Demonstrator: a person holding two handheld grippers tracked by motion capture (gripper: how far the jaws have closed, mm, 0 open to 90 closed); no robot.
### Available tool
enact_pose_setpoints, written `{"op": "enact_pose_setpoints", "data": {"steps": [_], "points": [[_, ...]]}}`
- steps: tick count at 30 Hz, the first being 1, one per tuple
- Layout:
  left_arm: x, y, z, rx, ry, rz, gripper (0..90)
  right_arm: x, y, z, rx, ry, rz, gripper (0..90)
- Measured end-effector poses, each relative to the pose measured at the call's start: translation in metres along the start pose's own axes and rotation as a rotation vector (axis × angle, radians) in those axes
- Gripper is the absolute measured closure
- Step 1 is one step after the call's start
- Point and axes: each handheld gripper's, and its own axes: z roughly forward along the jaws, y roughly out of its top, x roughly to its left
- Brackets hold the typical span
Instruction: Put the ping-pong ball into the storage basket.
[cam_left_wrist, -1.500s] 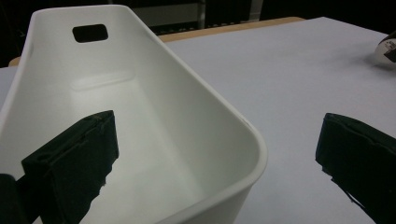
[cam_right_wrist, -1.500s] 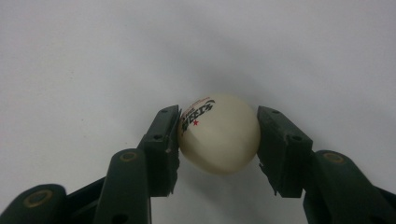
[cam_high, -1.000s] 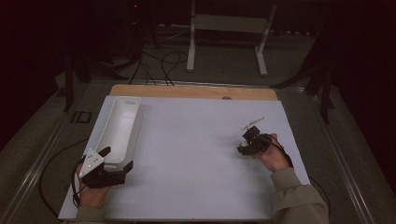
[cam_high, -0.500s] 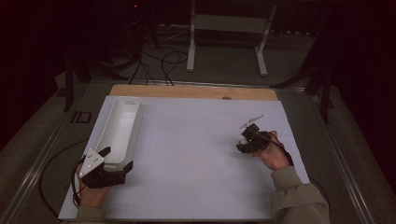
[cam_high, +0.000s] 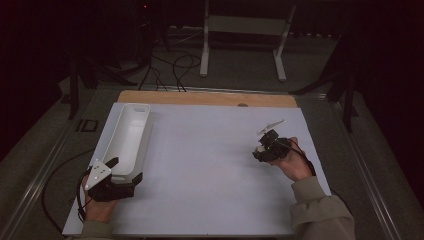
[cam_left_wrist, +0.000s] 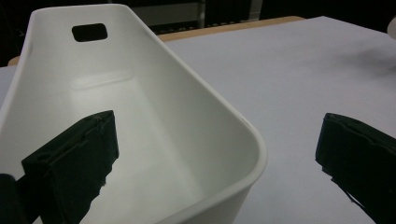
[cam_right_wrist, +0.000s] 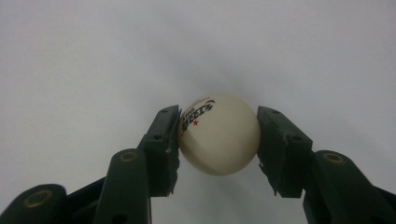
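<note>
ball (cam_right_wrist: 218, 135): cream-white, round, black lettering with red star | right gripper (cam_right_wrist: 218, 140): clamped on ball | left gripper (cam_left_wrist: 210, 154): wide apart astride white bin (cam_left_wrist: 140, 116) wall | lettering partly hidden

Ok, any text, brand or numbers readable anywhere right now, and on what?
Ball, held between the right gripper fingers: dark printed lettering with red trim and a small red star, tilted and too blurred to read.
White bin: no text visible.
White table cover: no text visible.
</note>
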Motion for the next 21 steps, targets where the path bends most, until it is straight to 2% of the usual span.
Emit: {"op": "enact_pose_setpoints", "data": {"steps": [21], "points": [[0.000,0.000,0.000,0.000,0.000,0.001,0.0,0.013,0.021,-0.020,-0.031,-0.011,-0.050,50.7]]}}
